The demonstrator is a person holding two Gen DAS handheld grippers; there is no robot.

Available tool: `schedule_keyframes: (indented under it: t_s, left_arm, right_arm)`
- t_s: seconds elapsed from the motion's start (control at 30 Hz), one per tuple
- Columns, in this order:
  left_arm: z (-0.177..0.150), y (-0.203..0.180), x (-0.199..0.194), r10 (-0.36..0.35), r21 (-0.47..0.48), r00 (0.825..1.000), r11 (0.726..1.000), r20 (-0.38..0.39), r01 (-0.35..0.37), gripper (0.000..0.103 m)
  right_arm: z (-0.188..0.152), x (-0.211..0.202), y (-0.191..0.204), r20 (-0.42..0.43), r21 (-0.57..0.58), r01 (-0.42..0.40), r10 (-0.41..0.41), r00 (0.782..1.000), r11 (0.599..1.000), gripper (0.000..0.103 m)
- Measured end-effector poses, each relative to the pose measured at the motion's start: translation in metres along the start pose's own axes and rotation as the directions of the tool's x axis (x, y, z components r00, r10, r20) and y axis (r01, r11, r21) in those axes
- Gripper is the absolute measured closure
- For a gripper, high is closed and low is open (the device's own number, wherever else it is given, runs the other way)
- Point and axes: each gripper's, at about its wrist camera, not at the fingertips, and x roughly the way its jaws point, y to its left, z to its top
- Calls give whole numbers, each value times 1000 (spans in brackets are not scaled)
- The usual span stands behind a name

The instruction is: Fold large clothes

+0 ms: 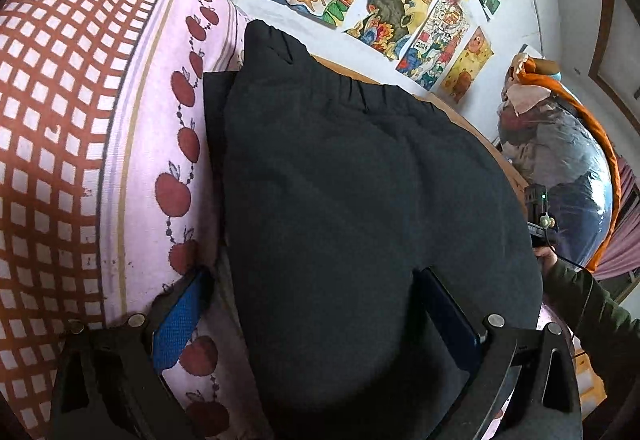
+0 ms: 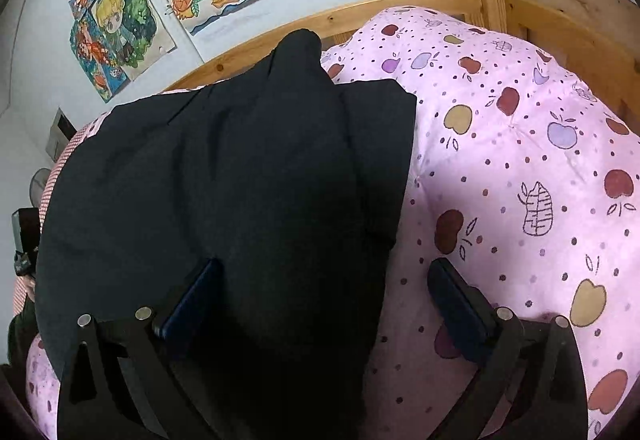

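Lying folded on the pink quilt [image 2: 520,167], black trousers [image 2: 240,179].

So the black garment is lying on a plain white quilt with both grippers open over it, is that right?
Not quite: the quilt is pink with an apple print, not plain white, as the right wrist view shows. The black garment does lie on it, with the left gripper and right gripper open.

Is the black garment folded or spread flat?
Folded: the black garment lies in overlapping layers on the bed cover, one panel's edge over another.
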Motion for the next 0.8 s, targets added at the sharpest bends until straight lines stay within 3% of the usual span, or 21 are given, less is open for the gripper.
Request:
schedule_keyframes:
  t_s: [0.17, 0.33, 0.4, 0.8]
  left_arm:
    - [7, -1, 11, -16, -13, 1000, 1000, -19, 16, 0]
    - [7, 0, 14, -29, -10, 999, 1000, -24, 29, 0]
    - [7, 1, 15, -33, -8, 999, 999, -23, 32, 0]
    - [12, 1, 21, -26, 4, 998, 1000, -55, 26, 0]
  right_arm:
    - [-4, 3, 5, 4, 3, 6, -6, 1000, 1000, 1]
    - [-1, 6, 13, -59, 23, -188, 189, 980, 982, 1]
    - [-3, 11, 19, -80, 11, -178, 179, 981, 984, 1]
    - [-18, 9, 17, -24, 35, -175, 176, 984, 984, 1]
